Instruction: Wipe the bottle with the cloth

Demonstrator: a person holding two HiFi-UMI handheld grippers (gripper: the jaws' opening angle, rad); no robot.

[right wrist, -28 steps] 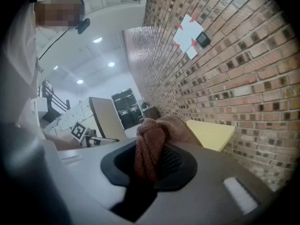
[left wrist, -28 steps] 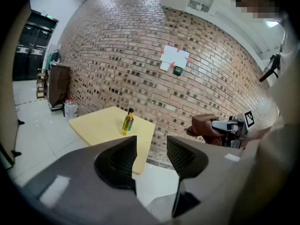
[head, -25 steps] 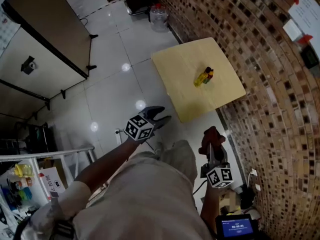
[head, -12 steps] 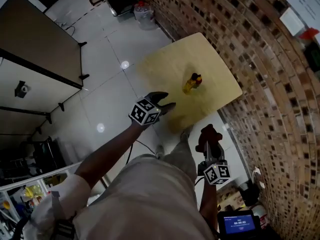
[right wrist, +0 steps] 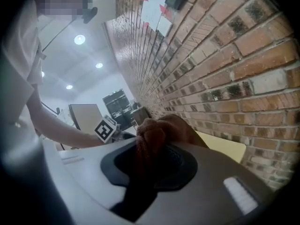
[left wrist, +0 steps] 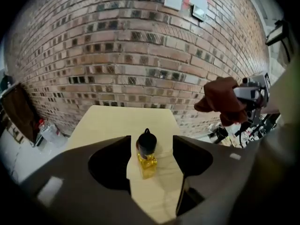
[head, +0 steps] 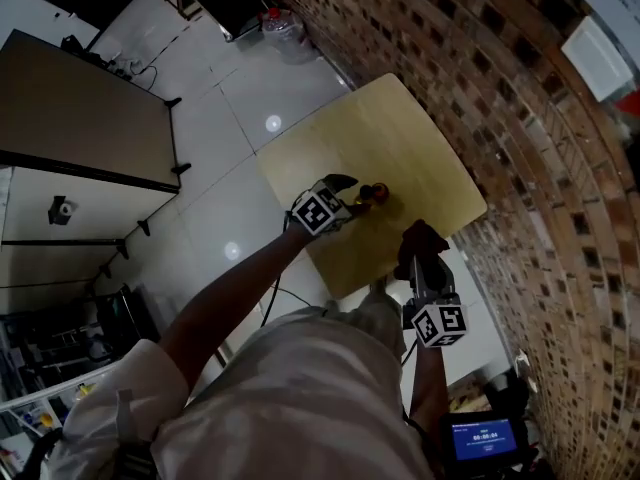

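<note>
A small yellow bottle (head: 376, 194) with a black cap stands on the light wooden table (head: 400, 138) near its front edge. In the left gripper view the bottle (left wrist: 147, 159) stands upright in line with the gap between the jaws, and neither pad touches it. My left gripper (head: 352, 196) (left wrist: 151, 146) is open, and its jaws have just been opening wider. My right gripper (head: 424, 268) (right wrist: 150, 158) hangs at the table's front right edge, shut on a bunched brown cloth (head: 421, 240) (right wrist: 157, 132). The cloth (left wrist: 222, 100) is apart from the bottle.
A brick wall (head: 500, 118) runs along the table's far side. Glossy tiled floor (head: 230, 118) lies to the left, with a large water jug (head: 280, 26) by the wall and a brown panel (head: 80, 118) further left. A lit screen (head: 485, 438) sits low at my right.
Both grippers have moved forward to the table. The left one went from over the floor to right beside the bottle and its jaws spread. The right one still carries the cloth.
</note>
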